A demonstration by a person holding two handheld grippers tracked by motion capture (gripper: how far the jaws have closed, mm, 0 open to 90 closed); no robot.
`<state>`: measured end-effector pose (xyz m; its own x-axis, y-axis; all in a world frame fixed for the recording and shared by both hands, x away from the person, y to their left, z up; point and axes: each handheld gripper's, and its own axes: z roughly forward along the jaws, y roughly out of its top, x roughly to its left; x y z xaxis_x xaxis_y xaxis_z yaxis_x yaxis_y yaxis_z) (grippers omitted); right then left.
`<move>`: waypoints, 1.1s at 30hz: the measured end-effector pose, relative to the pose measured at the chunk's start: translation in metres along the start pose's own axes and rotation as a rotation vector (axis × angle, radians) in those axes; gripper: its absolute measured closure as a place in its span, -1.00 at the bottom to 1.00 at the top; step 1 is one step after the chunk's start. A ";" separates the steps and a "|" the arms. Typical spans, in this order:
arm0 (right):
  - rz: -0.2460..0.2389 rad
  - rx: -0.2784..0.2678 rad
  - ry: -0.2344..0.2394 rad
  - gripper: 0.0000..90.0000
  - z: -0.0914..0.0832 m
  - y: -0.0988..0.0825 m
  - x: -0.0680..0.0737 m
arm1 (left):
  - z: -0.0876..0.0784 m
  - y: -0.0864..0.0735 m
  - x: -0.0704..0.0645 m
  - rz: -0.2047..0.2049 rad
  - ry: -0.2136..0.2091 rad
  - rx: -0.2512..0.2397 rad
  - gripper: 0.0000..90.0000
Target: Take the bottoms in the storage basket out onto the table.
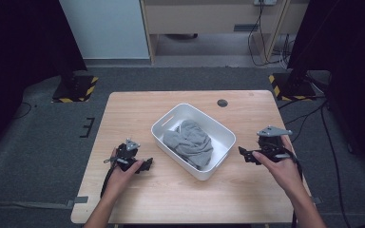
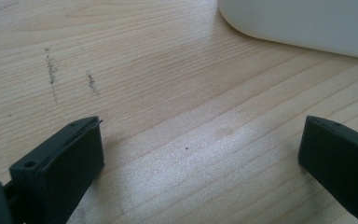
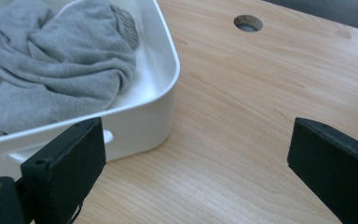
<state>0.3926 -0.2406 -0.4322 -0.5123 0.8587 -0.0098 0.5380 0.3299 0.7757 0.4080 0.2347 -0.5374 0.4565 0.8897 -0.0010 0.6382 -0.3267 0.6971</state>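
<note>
Left gripper [image 1: 147, 165]: we hold it low over the wooden table [image 1: 138, 109], jaws spread wide with nothing between them; in the left gripper view, bare wood lies between the jaws.

Right gripper [image 1: 243, 155]: we hold it just above the table too, jaws released and wide apart, gripping nothing.

White bin [image 1: 171, 118]: it sits between our two grippers, just ahead of each one's jaws. In the left gripper view its rounded wall [image 2: 307, 23] lies ahead and to the right of the jaws, apart from them. In the right gripper view its corner [image 3: 163, 93] stands ahead and left, partly behind the left jaw.

Grey cloth [image 1: 190, 142]: crumpled inside the bin, ahead and left of our right gripper's jaws [image 3: 56, 70], touching neither gripper.

Round hole [image 3: 248, 22]: in the tabletop, well ahead of our right gripper, between its jaws' lines.
</note>
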 end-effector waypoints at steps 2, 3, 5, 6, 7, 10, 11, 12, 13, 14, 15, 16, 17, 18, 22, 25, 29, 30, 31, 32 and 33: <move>-0.002 -0.003 0.009 -0.90 -0.004 0.007 0.001 | 0.000 0.000 0.000 0.000 0.000 0.000 -1.00; -0.010 0.001 0.007 -0.90 -0.006 0.010 0.002 | 0.000 0.000 0.000 0.000 0.000 0.000 -1.00; -0.011 0.009 0.004 -0.90 -0.008 0.014 0.004 | 0.000 0.000 0.000 0.000 0.000 0.000 -1.00; -0.022 0.014 0.001 -0.90 -0.010 0.022 0.008 | 0.000 0.000 0.000 0.002 -0.002 0.001 -1.00; -0.028 0.012 0.007 -0.89 -0.010 0.027 0.010 | 0.000 0.000 0.000 0.005 -0.004 0.001 -1.00; -0.058 -0.003 0.016 -0.89 -0.011 0.042 0.019 | 0.000 0.000 0.000 0.006 -0.005 0.001 -1.00; -0.061 -0.006 0.018 -0.89 -0.011 0.046 0.022 | 0.000 0.000 0.000 0.006 -0.005 0.001 -1.00; -0.070 -0.009 0.021 -0.89 -0.010 0.051 0.024 | 0.000 0.000 -0.001 0.006 -0.005 0.001 -1.00; -0.080 -0.013 0.022 -0.89 -0.009 0.055 0.027 | 0.000 0.000 -0.001 0.008 -0.007 0.001 -1.00; -0.081 -0.014 0.024 -0.88 -0.009 0.059 0.029 | -0.001 -0.001 -0.001 0.008 -0.007 0.000 -1.00; -0.081 -0.014 0.024 -0.88 -0.009 0.059 0.029 | -0.001 -0.001 -0.001 0.008 -0.007 0.000 -1.00; -0.089 -0.016 0.043 -0.88 -0.006 0.066 0.034 | -0.001 -0.001 -0.001 0.008 -0.008 0.000 -1.00; -0.097 -0.018 0.043 -0.88 -0.006 0.069 0.036 | -0.001 -0.001 -0.001 0.008 -0.008 0.000 -1.00; -0.103 -0.019 0.042 -0.87 -0.004 0.072 0.038 | -0.001 -0.001 -0.001 0.008 -0.008 0.000 -1.00; -0.118 -0.014 0.042 -0.88 0.003 0.082 0.043 | -0.001 -0.001 -0.001 0.008 -0.008 0.000 -1.00; -0.120 -0.012 0.046 -0.87 0.007 0.088 0.046 | -0.001 -0.001 -0.001 0.008 -0.008 0.000 -1.00; -0.136 -0.010 0.055 -0.88 0.011 0.095 0.050 | 0.000 -0.001 -0.001 0.010 -0.010 0.000 -1.00; -0.136 -0.010 0.055 -0.88 0.011 0.095 0.050 | 0.000 -0.001 -0.001 0.010 -0.010 0.000 -1.00; -0.142 -0.009 0.056 -0.88 0.011 0.096 0.051 | -0.001 -0.001 -0.001 0.010 -0.010 0.000 -1.00; -0.147 -0.008 0.058 -0.88 0.012 0.098 0.052 | -0.001 -0.001 -0.001 0.010 -0.010 0.000 -1.00; -0.153 -0.011 0.062 -0.88 0.013 0.101 0.053 | 0.000 -0.001 -0.001 0.010 -0.010 0.000 -1.00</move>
<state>0.4283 -0.1571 -0.3624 -0.6280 0.7731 -0.0895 0.4438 0.4502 0.7749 0.4068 0.2338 -0.5374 0.4693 0.8830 -0.0014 0.6336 -0.3357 0.6971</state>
